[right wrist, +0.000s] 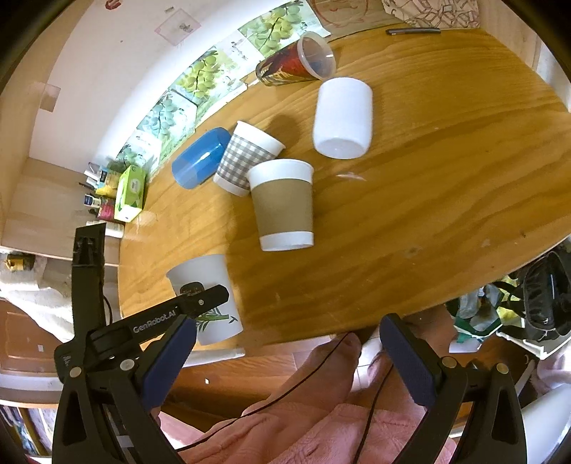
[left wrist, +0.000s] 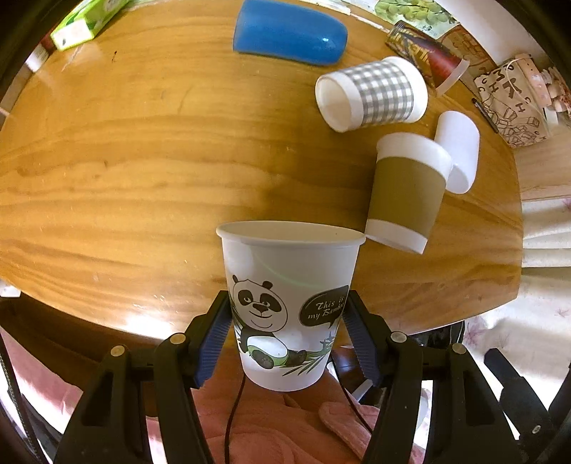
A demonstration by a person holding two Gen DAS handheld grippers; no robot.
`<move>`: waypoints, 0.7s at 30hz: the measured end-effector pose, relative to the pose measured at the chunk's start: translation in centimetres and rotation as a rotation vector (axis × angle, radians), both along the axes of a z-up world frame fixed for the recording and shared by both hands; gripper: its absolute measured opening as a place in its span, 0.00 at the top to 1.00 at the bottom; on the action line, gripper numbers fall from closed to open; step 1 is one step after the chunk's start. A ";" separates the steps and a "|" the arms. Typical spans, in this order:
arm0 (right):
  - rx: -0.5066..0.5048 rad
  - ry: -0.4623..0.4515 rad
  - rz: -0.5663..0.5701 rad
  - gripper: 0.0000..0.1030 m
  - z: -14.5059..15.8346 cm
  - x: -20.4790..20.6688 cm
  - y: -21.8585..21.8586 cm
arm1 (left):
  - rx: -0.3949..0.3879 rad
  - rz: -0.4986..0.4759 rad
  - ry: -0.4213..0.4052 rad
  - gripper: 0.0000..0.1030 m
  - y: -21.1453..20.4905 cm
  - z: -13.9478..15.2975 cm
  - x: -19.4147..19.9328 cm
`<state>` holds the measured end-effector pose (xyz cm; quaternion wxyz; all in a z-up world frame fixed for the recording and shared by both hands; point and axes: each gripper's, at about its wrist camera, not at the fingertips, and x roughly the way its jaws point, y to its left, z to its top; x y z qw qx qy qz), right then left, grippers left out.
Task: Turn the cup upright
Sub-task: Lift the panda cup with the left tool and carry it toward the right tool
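You had the left gripper clamped on the panda cup, pads on its two opposite side walls around mid-height, rim up and mouth open. That grip made sense: squeezing the sides leaves the base free to meet the wood. The cup sat at the near edge of the wooden table; whether its base touched the top or hung just off the edge, can't tell from either view. Your right gripper hung wide open, holding nothing, parked below the table edge over your lap, probably kept out of the way.

The brown-sleeved cup stood mouth down just behind. The checked cup, blue cup, plain white cup and clear printed cup all lay on their sides further back. Looks like this cup's flip was basically finished, only the set-down and release left; the rest still needed righting.
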<state>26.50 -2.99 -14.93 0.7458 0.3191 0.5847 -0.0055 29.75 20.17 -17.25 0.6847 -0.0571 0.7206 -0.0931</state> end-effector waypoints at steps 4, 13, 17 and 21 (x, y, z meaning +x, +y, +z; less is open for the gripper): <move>-0.005 -0.001 0.010 0.00 0.1 -0.8 -0.9 | -0.001 0.024 0.013 0.35 -0.8 -0.9 -0.2; -0.002 -0.004 0.039 0.00 0.1 -1.4 -1.9 | -0.001 0.036 0.003 0.35 -0.9 -0.9 -0.9; 0.007 -0.005 0.050 0.00 0.1 -1.6 -1.9 | -0.004 0.038 0.005 0.35 -1.3 -1.1 -1.6; 0.024 0.003 0.054 0.00 -0.1 -1.5 -1.8 | -0.009 0.030 0.008 0.34 -1.8 -1.1 -1.7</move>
